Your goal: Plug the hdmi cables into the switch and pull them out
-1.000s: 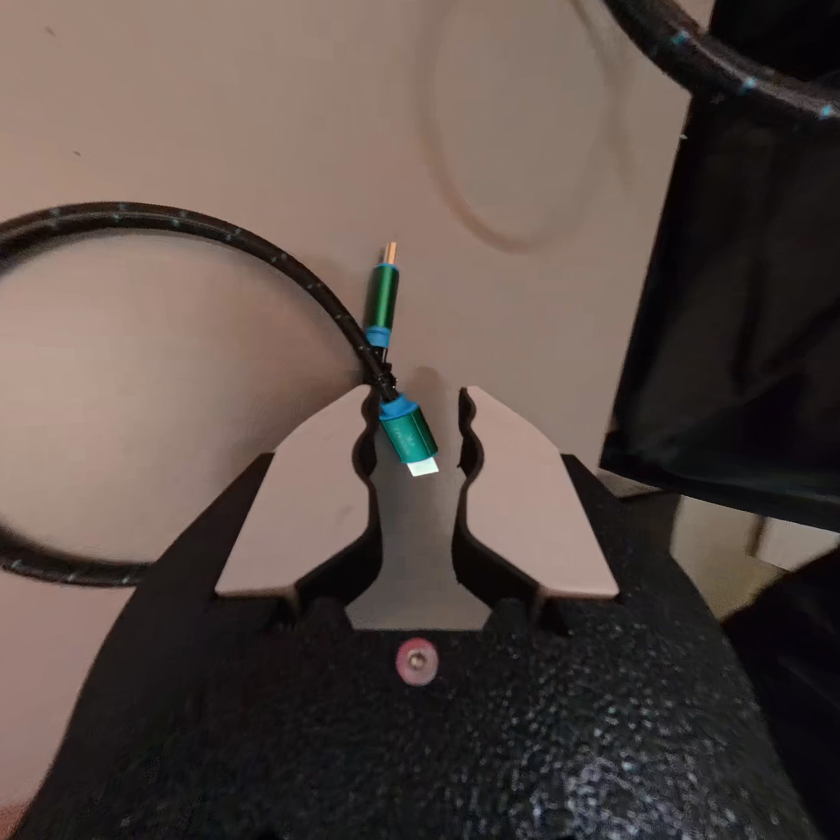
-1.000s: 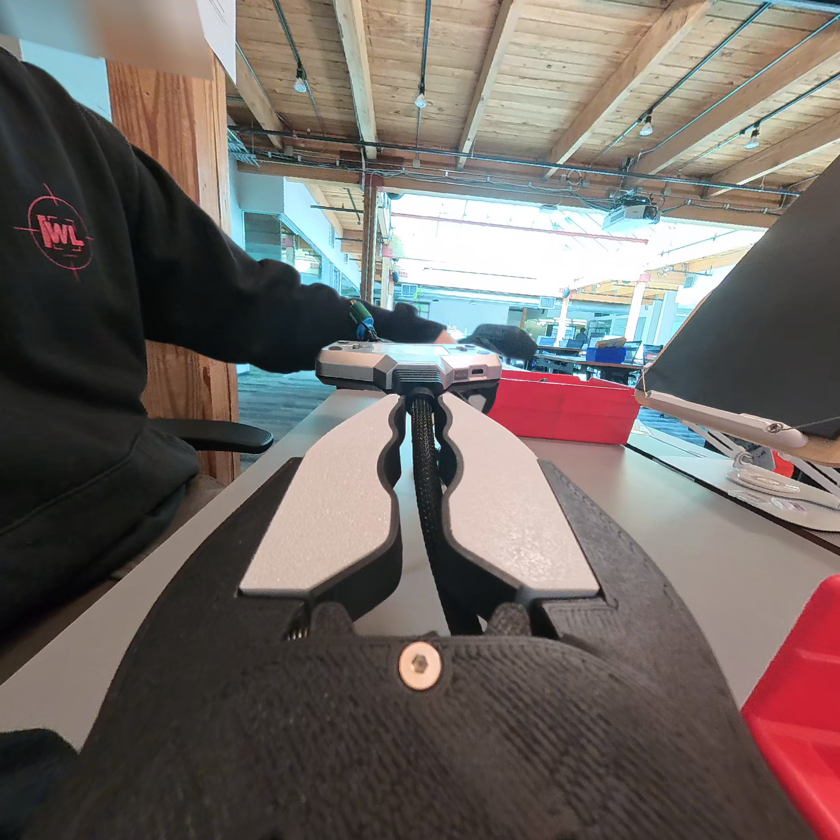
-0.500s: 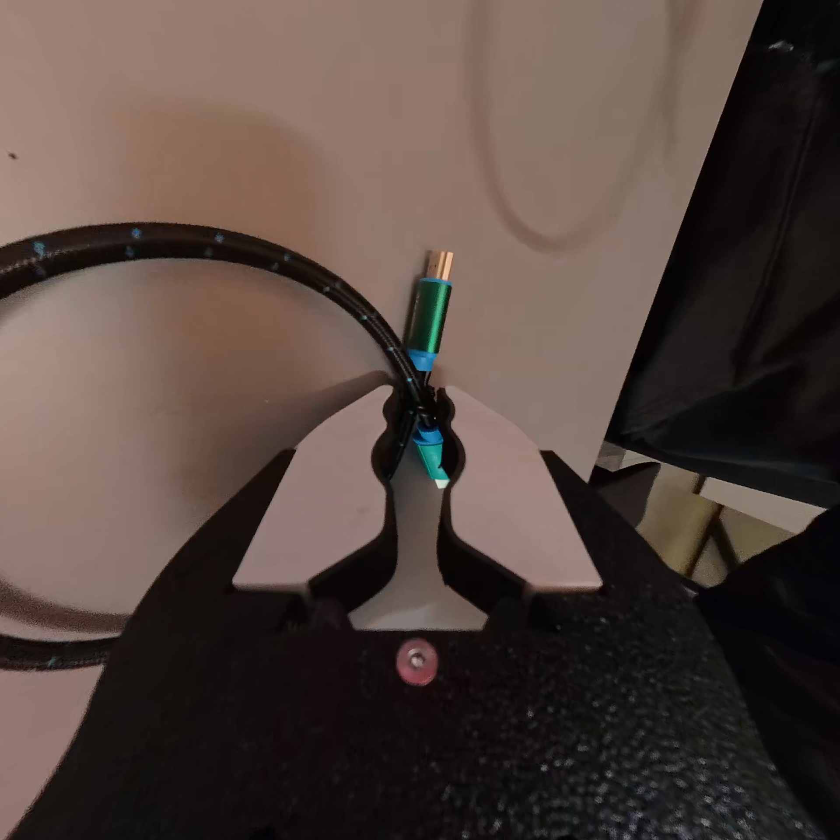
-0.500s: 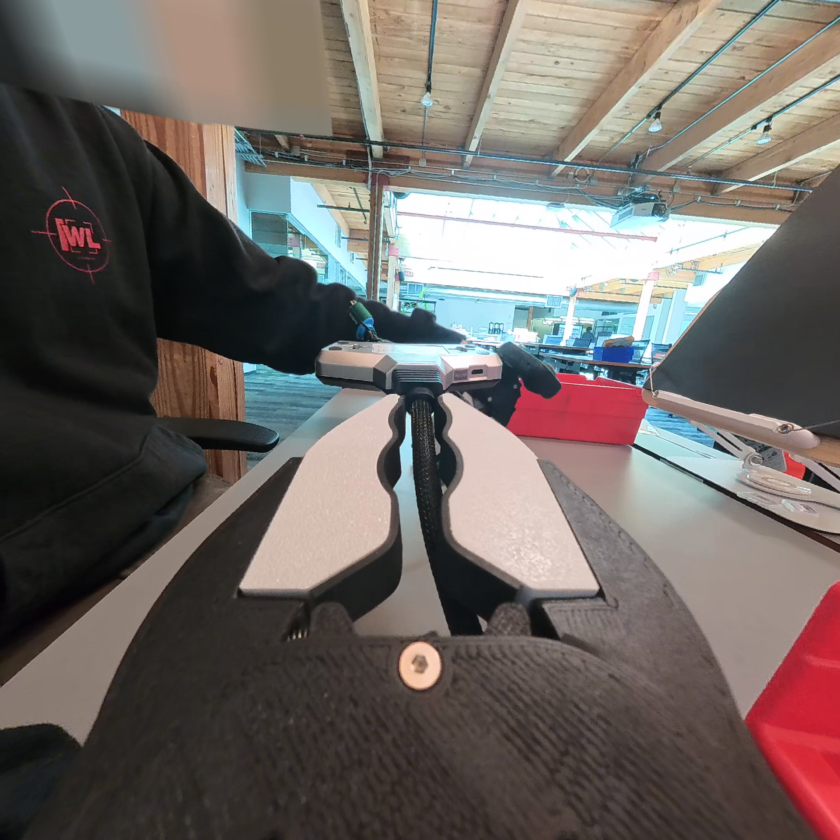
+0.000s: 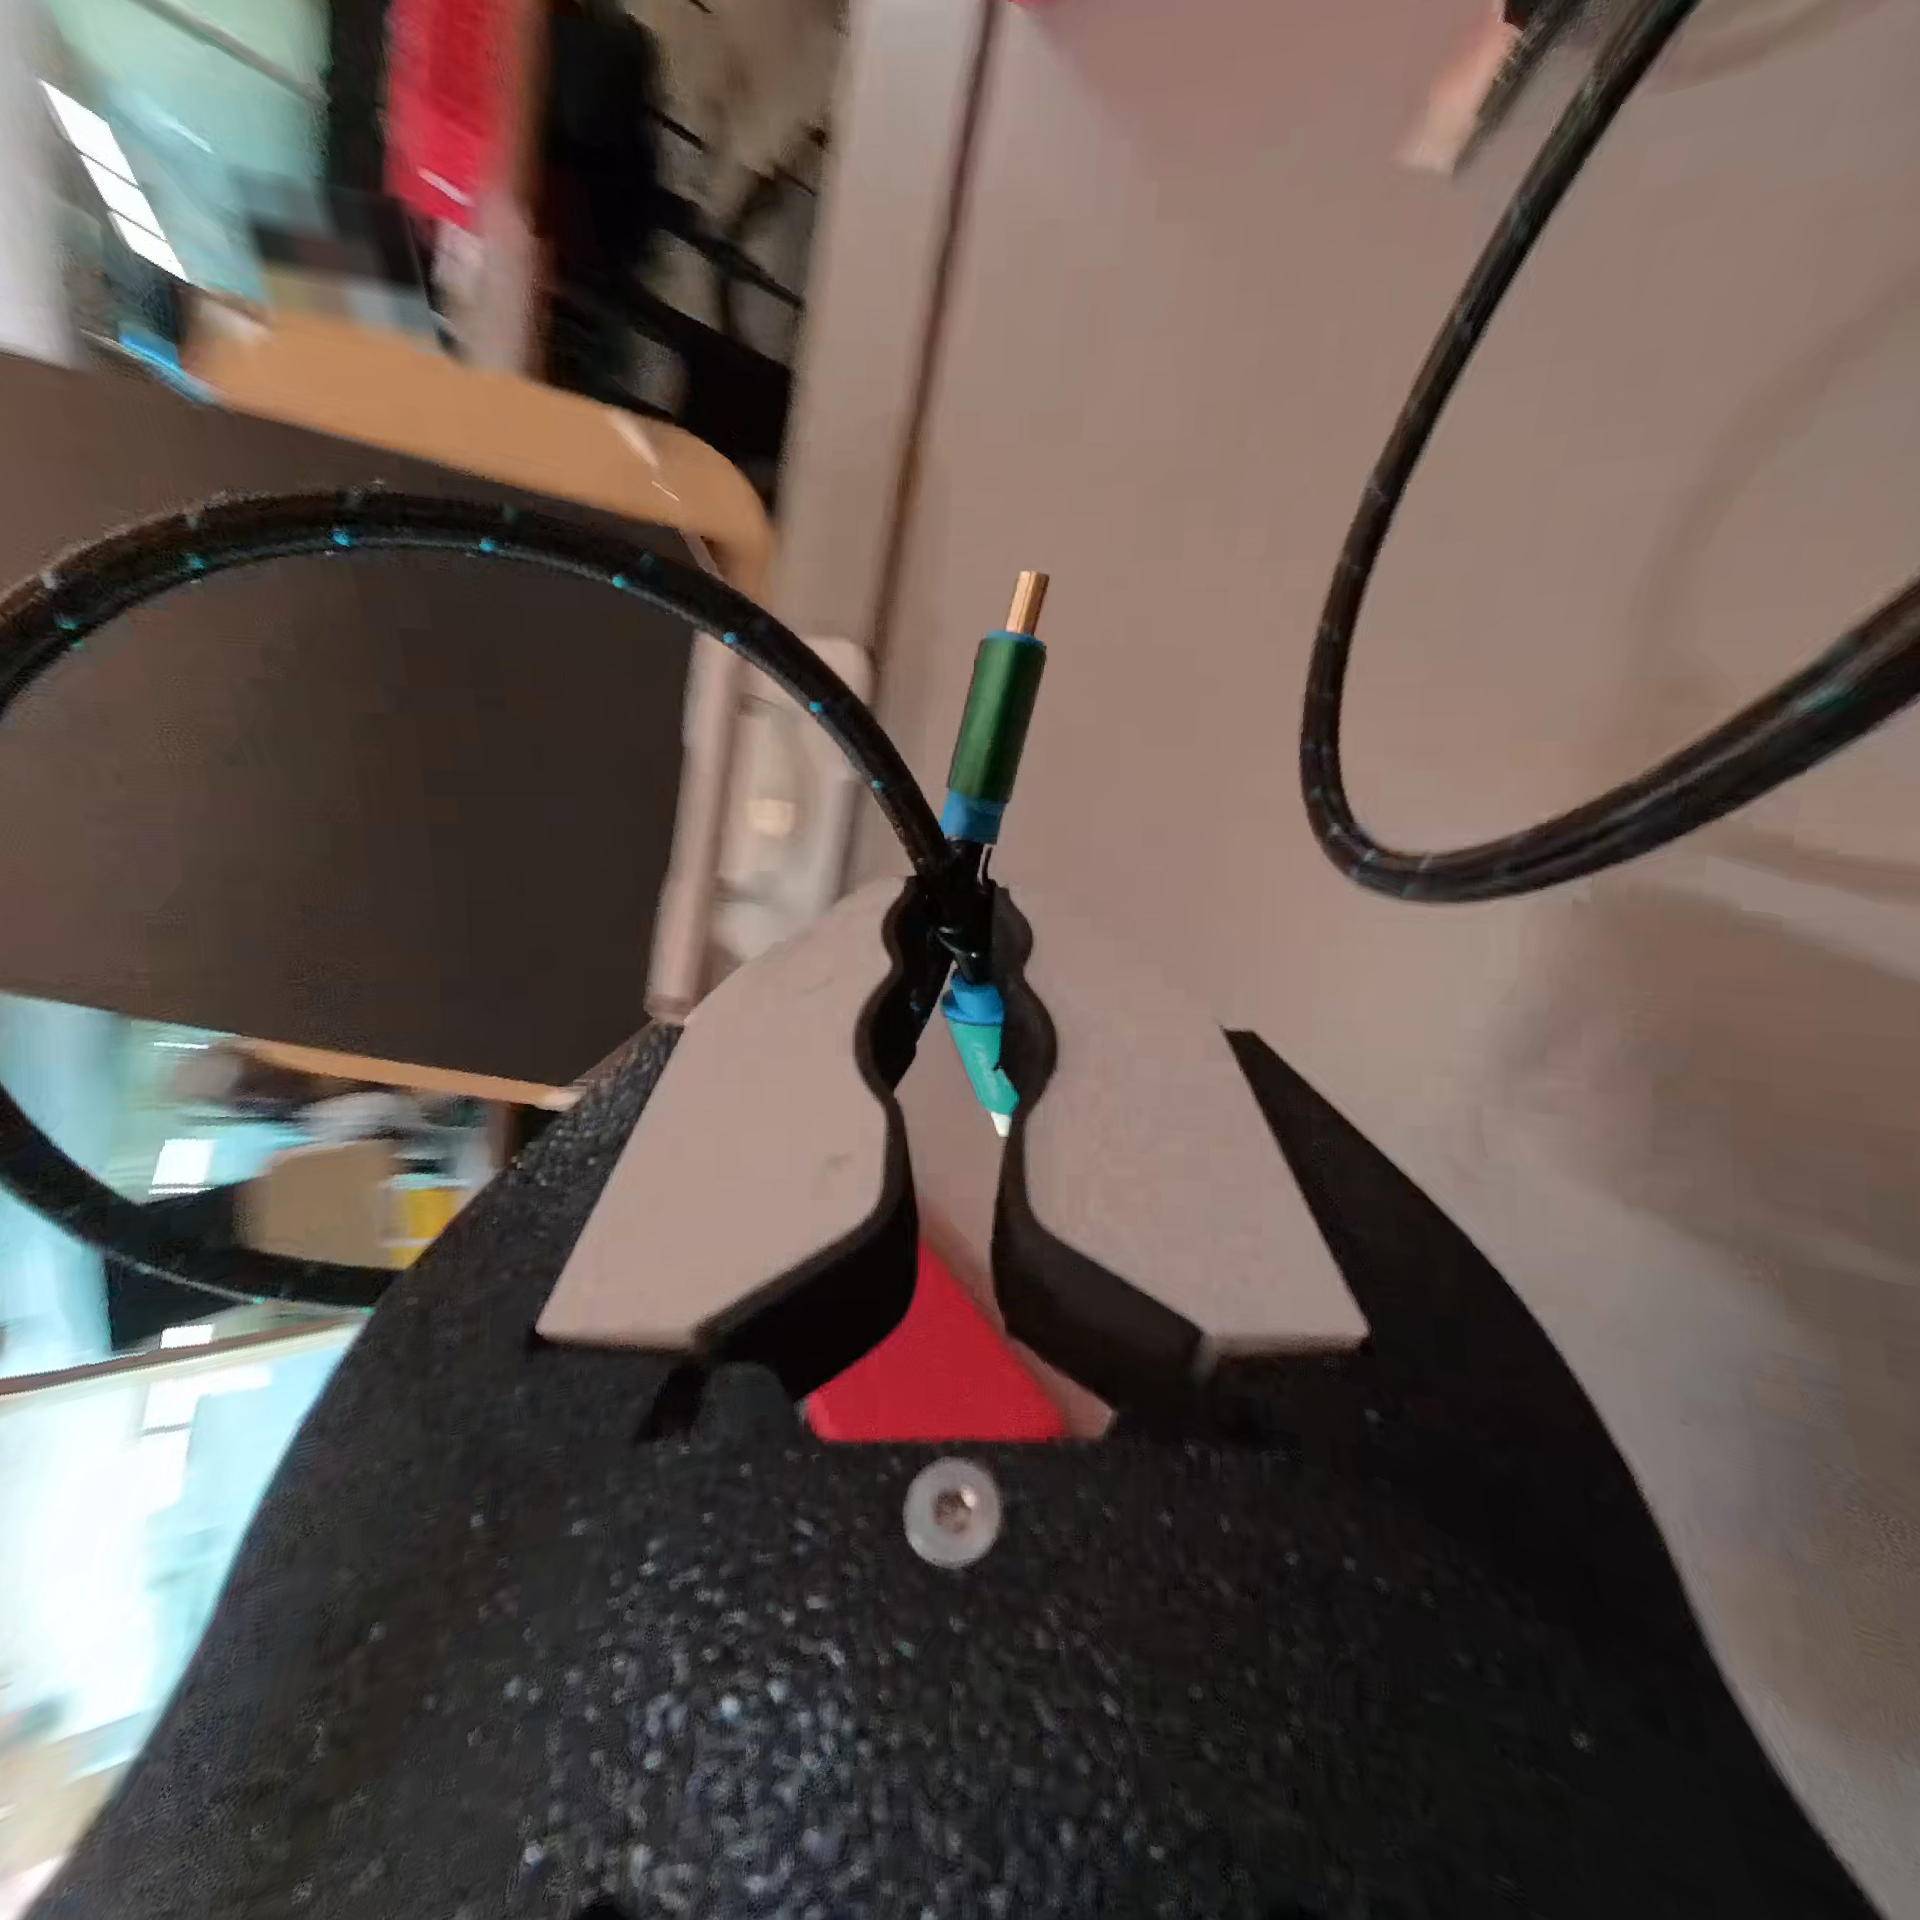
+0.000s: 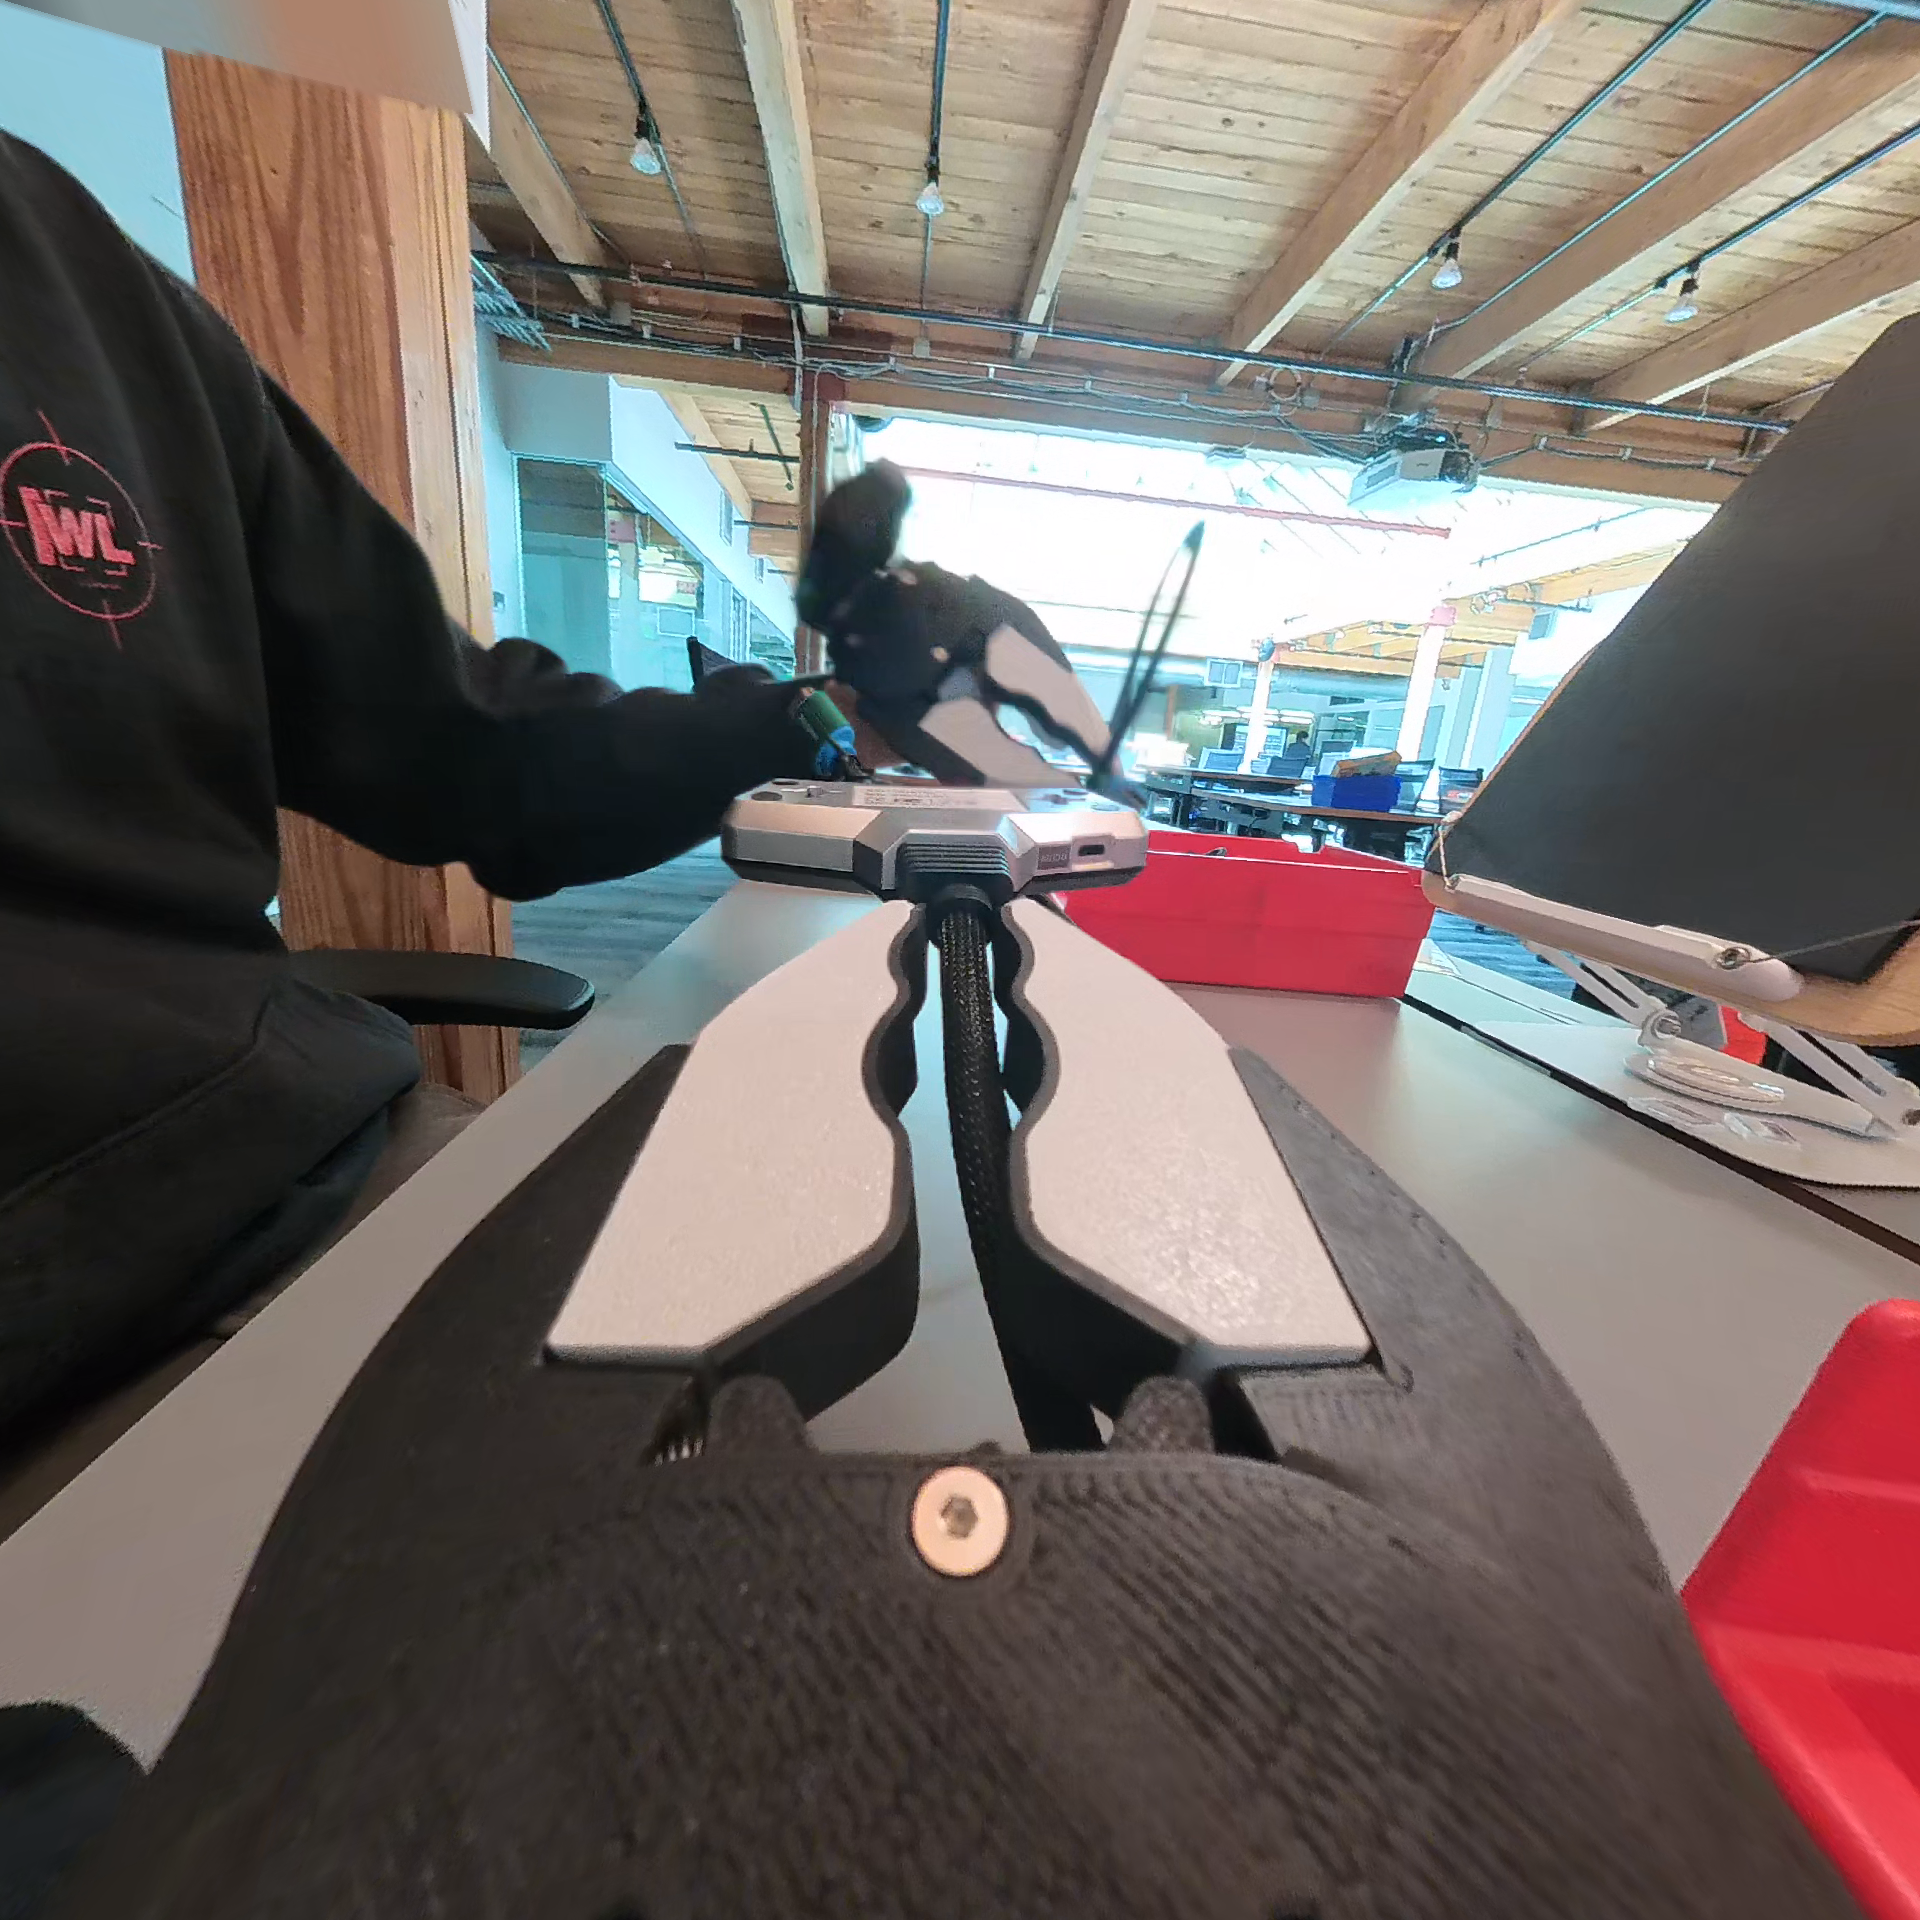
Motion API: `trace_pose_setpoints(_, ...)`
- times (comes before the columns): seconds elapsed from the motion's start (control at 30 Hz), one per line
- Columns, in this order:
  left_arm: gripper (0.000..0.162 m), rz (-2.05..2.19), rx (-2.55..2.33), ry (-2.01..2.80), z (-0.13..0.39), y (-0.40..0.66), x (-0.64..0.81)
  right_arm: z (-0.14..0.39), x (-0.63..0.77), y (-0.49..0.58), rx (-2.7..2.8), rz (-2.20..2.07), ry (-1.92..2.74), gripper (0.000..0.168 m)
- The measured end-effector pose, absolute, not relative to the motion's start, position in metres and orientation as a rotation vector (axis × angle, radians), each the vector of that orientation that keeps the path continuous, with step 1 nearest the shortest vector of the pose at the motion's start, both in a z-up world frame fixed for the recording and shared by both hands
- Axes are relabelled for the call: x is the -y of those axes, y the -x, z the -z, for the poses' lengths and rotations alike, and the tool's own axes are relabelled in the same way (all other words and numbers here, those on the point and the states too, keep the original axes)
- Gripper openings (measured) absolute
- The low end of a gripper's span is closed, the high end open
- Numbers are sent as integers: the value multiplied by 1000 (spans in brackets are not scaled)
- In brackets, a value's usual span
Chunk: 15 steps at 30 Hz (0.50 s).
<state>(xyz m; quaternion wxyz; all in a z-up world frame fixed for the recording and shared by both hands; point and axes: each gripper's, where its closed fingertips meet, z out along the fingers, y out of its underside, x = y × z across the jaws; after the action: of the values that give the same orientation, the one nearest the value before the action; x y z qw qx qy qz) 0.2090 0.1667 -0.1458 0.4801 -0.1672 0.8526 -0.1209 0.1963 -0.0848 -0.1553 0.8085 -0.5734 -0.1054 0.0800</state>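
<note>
the left gripper (image 5: 956,914), clenched on the hdmi cable (image 5: 940,914) behind its green plug (image 5: 995,717) at frame centre, has lifted it off the table. the right gripper (image 6: 961,914) stays clamped on the switch's (image 6: 935,821) cord; insertion likely follows.

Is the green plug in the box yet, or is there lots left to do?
Not yet. The left gripper is shut on the braided cable, its green plug lifted in the air. The right gripper steadies the switch by its black cord. Plugging in and pulling out look still to come.
</note>
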Motion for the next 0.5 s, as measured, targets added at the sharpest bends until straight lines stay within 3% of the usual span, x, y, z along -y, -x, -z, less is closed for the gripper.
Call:
trace_pose_setpoints(0.17, 11, 148, -1849, 129, 106, -196, -117, 156, 84, -196, 225, -174, 1229, 12)
trace_pose_setpoints(0.5, 10, 33, -1920, -41, 124, -191, -62, 154, 85, -194, 233, -178, 1214, 12)
